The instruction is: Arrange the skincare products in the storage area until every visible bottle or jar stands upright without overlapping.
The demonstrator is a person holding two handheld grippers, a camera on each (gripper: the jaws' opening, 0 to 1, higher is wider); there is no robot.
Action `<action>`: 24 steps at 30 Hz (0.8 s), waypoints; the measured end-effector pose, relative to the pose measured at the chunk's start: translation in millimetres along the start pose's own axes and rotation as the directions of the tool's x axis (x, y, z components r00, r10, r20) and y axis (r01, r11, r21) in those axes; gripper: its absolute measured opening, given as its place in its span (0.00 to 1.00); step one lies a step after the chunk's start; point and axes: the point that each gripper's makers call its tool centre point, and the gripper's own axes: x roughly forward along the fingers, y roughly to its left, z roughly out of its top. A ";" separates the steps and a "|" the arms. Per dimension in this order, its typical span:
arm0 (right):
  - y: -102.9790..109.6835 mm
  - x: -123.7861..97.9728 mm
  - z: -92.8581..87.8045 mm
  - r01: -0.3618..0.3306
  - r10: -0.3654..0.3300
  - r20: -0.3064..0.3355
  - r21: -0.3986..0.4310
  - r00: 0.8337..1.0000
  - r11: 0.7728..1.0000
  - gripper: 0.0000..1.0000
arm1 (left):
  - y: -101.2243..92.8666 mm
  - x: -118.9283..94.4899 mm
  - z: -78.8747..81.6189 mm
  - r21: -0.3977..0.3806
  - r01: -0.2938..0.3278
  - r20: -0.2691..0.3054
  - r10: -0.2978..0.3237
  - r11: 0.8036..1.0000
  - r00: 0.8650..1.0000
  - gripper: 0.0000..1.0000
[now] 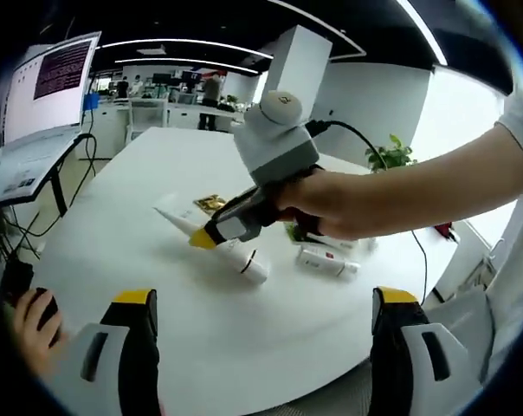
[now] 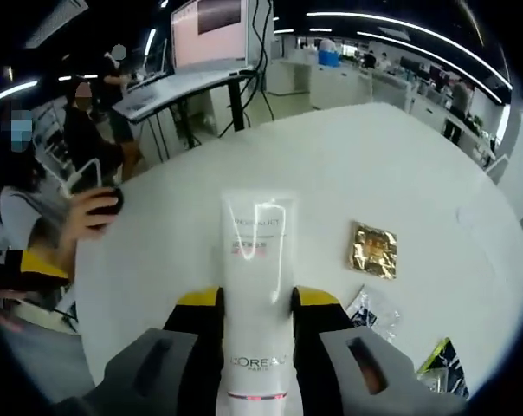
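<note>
Nearest in the right gripper view, the right tool (image 2: 255, 322) was clamped on a white tube (image 2: 255, 286), its yellow-tipped jaws pressing the tube's two sides near the printed lower end, while the flat crimped end pointed away over the white desk (image 2: 348, 165). In the left gripper view the left tool (image 1: 266, 325) hung above the near edge of the desk with its jaws wide apart and nothing between them.

Further out in that view, the right tool appeared from the right in a person's hand (image 1: 348, 204), with the tube slanting down toward the desk top; whether its far end touched the surface could not be told from here. Just beside it lay a small white bottle (image 1: 253, 264) on its side, and near that a second white bottle (image 1: 326, 262), also lying flat. A gold sachet (image 2: 373, 250) rested on the desk beyond, with other packets (image 2: 374, 310) close by.

The step in hand looked like lifting the tube to stand it up. The next move would call for turning it onto its cap end, setting it clear of the two lying bottles, and steadying it before letting go, since a soft tube tips easily. Both bottles had yet to be stood upright.
</note>
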 end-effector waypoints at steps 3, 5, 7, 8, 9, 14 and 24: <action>0.3 -5.7 2.0 0.006 -0.007 0.035 0.009 0.999 1.000 0.30 | -1.2 -0.2 1.4 -0.012 0.006 0.008 -0.006 1.000 1.000 0.96; 3.6 -14.8 1.6 0.011 -0.011 0.049 0.007 0.999 1.000 0.30 | -1.4 0.2 1.6 -0.011 0.004 0.007 -0.004 1.000 1.000 0.96; 2.4 -17.0 3.6 0.013 -0.013 0.072 0.000 0.997 1.000 0.30 | -1.2 0.4 1.7 -0.009 0.002 0.007 -0.002 1.000 1.000 0.96; 3.3 -19.6 4.2 0.014 -0.014 0.082 -0.002 0.997 1.000 0.30 | -1.3 0.4 2.1 -0.008 0.001 0.009 -0.001 1.000 1.000 0.96; 5.1 -23.4 4.3 0.016 -0.015 0.087 -0.004 0.996 1.000 0.30 | -1.0 0.2 2.2 -0.009 -0.001 0.010 0.001 1.000 1.000 0.96; 9.4 -38.9 3.3 0.019 -0.018 0.122 0.000 0.992 1.000 0.30 | -1.2 -0.4 4.5 -0.020 -0.001 0.021 0.001 1.000 1.000 0.97; 20.5 -66.1 -15.0 0.025 -0.028 0.158 0.021 0.987 0.999 0.29 | -3.5 -1.2 8.7 -0.039 0.003 0.040 -0.001 0.999 0.999 0.97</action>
